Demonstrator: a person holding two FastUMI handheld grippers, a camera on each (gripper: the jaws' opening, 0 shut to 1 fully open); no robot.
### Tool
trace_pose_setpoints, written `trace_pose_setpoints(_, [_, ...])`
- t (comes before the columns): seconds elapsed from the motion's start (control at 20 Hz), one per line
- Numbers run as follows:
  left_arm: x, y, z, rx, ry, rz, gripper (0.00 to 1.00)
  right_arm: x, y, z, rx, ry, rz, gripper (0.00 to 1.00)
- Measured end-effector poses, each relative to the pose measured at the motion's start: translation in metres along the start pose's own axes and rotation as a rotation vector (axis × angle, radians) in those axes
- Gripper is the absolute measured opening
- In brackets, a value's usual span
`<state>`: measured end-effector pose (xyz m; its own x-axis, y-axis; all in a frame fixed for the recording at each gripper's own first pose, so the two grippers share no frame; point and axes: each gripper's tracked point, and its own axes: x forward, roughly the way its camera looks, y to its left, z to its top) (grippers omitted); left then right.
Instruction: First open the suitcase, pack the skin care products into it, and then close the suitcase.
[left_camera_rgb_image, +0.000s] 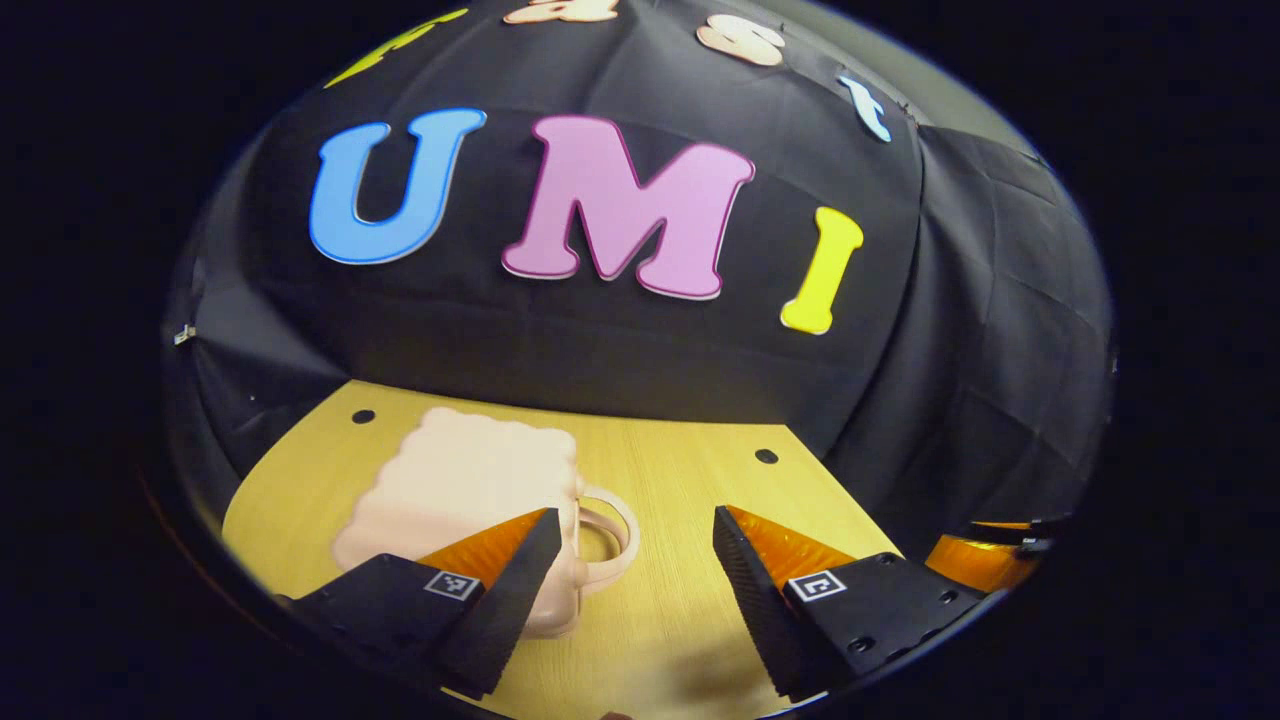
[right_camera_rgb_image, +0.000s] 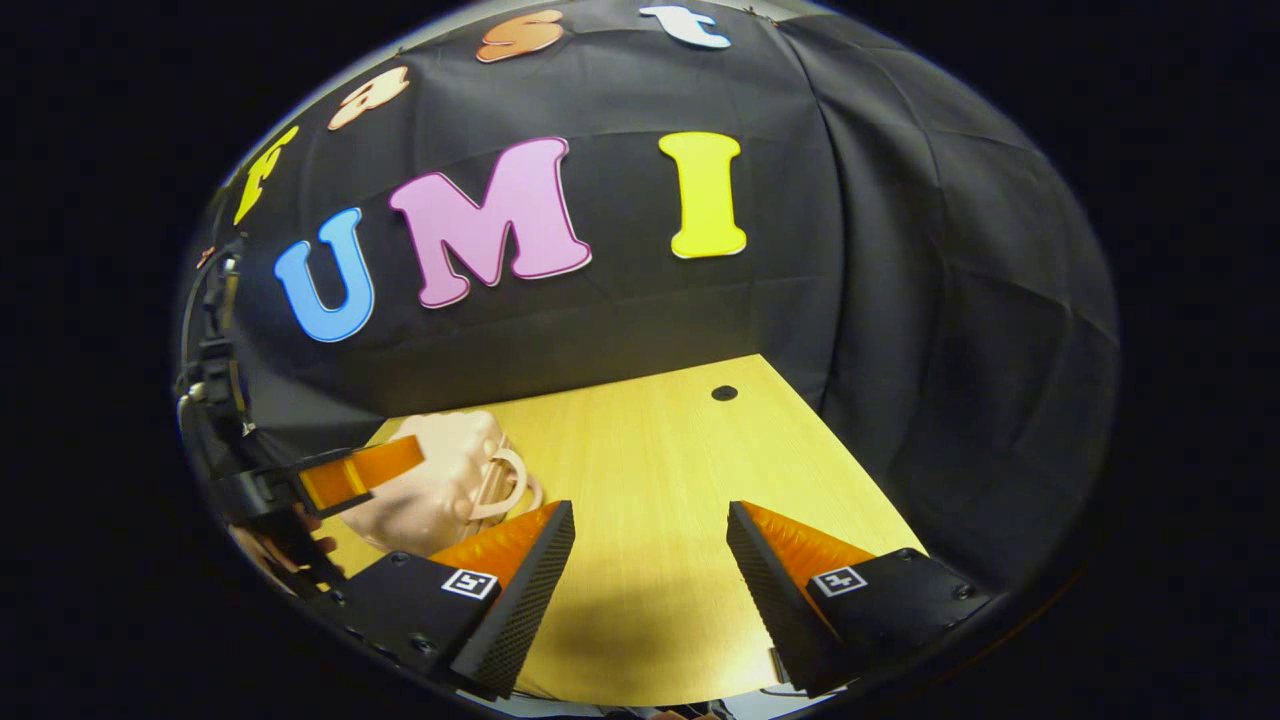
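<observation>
1. Two grippers up over the wooden table (left_camera_rgb_image: 660, 620), and both stand with jaws spread wide and nothing between them: the left gripper (left_camera_rgb_image: 632, 545) and the right gripper (right_camera_rgb_image: 650, 540).

2. There's the suitcase (left_camera_rgb_image: 470, 480), a small pale pink case with a scalloped edge, lying flat on the table with its shells together. It sits ahead of the left jaws and off to their left side, and the left finger covers its near corner in the left gripper view.

3. Watch the handle (left_camera_rgb_image: 612, 530): the loop sticks out from the case's edge on the side towards the gap between the left jaws. That's the relation that matters here. The case's long side runs away from the jaws, towards the booth wall.

4. From the right gripper view, the suitcase (right_camera_rgb_image: 440, 490) lies well off to the left of those jaws, and the left gripper (right_camera_rgb_image: 350, 470) hovers right by it. So my call is that the left hand is clearly nearer.

5. What's inside? I can't tell, because the case is shut. No skin care products turn up on the stretch of table in view.

6. A closed case fits both ends of this job: waiting to be opened, or packed and shut again. The pictures don't settle which.
</observation>
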<state>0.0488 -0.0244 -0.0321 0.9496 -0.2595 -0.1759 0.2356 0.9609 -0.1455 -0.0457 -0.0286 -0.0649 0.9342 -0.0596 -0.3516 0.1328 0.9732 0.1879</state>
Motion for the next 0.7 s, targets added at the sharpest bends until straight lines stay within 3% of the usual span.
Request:
trace_pose_setpoints(0.3, [-0.109,0.044,0.023,0.052,-0.119,0.035,0.96,-0.049,0.069,-0.015,-0.106,-0.049,0.081,0.97])
trace_pose_setpoints(0.55, [-0.151,0.077,0.02,0.064,-0.187,0.1,0.96,-0.074,0.102,-0.027,-0.173,-0.101,0.127,0.98])
trace_pose_setpoints(0.7, [-0.16,0.075,0.007,0.064,-0.163,0.091,0.96,-0.083,0.109,-0.033,-0.174,-0.087,0.142,0.98])
